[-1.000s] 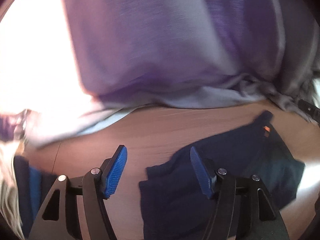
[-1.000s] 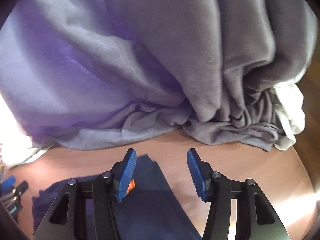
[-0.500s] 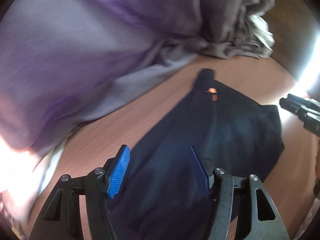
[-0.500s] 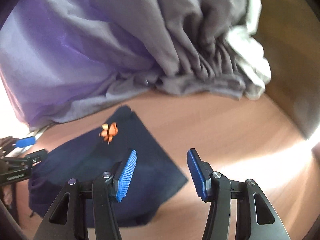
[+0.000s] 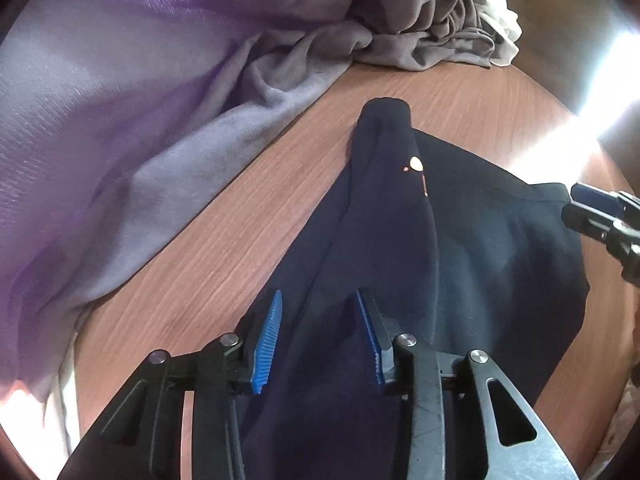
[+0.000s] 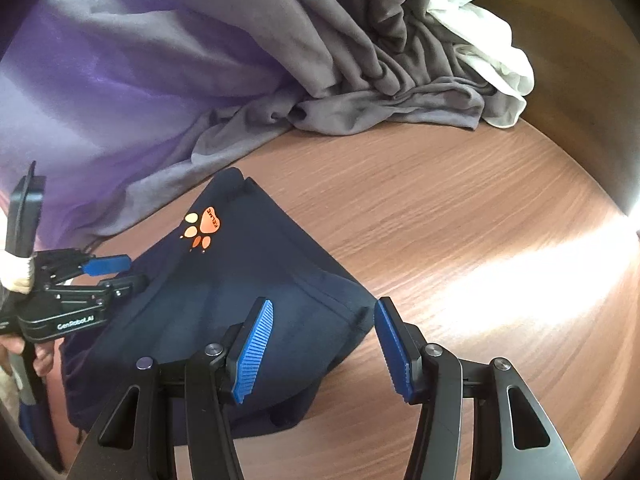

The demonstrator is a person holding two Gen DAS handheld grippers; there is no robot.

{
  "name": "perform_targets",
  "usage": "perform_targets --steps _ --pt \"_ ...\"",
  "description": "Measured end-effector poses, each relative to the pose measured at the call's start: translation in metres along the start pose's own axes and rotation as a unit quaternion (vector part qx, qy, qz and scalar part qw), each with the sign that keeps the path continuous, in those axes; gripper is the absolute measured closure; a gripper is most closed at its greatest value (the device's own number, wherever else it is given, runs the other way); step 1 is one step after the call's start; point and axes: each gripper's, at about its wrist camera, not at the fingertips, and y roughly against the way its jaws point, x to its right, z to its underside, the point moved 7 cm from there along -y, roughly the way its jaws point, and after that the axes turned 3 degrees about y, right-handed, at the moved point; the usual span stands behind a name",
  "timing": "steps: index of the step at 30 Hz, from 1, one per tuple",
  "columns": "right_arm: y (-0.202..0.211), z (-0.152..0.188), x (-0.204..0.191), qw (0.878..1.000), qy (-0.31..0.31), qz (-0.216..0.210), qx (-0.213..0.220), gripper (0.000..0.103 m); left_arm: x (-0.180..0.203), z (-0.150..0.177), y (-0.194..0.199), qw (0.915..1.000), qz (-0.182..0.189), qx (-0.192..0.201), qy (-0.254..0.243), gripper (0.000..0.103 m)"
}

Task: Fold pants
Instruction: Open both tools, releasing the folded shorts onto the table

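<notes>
Left wrist view, from left to right. A purple-grey curtain falls along the left side and its hem rests on the wooden table. At centre, the left gripper hovers over the near end of the navy pants, its jaws parted with the blue pads to either side of a raised fold, not closed on the cloth. The pants lie flat on the table, narrowing to a rounded end far from the camera; a small orange mark shows near that end. Behind them sits a bunched heap of grey cloth with a white cloth at its right edge. At far right, the right gripper reaches the pants' right corner (whether it touches the fabric cannot be told from this view).

Right wrist view, from left to right. The left gripper enters from the left edge, held in a hand, its tips at the pants' left margin. The pants occupy the lower centre, bearing an orange paw-print logo. The right gripper stands with jaws wide apart, the left pad above the fabric and the right pad above bare table, straddling the pants' right corner. The curtain, grey cloth and white cloth line the far edge.
</notes>
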Motion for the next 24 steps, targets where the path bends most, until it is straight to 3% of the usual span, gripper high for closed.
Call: perform_targets --steps 9,12,16,19,24 --pt "-0.012 0.003 -0.002 1.0 0.005 0.004 -0.015 0.049 0.0 -0.003 -0.007 0.9994 0.033 -0.007 0.007 0.08" --pt "-0.014 0.004 -0.001 1.0 0.006 0.006 -0.018 0.049 0.001 -0.003 -0.005 0.9992 0.039 -0.007 0.009 0.098" --pt "-0.014 0.004 -0.001 1.0 0.013 0.01 -0.009 0.049 0.002 -0.009 0.005 0.9994 0.029 0.01 0.013 0.099" --pt "-0.015 0.006 0.001 0.999 0.027 0.032 -0.007 0.049 -0.009 -0.019 0.018 0.999 0.0 0.04 0.019 0.099" --pt "-0.019 0.008 0.006 0.995 0.056 0.079 -0.016 0.053 -0.016 -0.022 0.007 0.9992 -0.025 0.031 0.003 0.099"
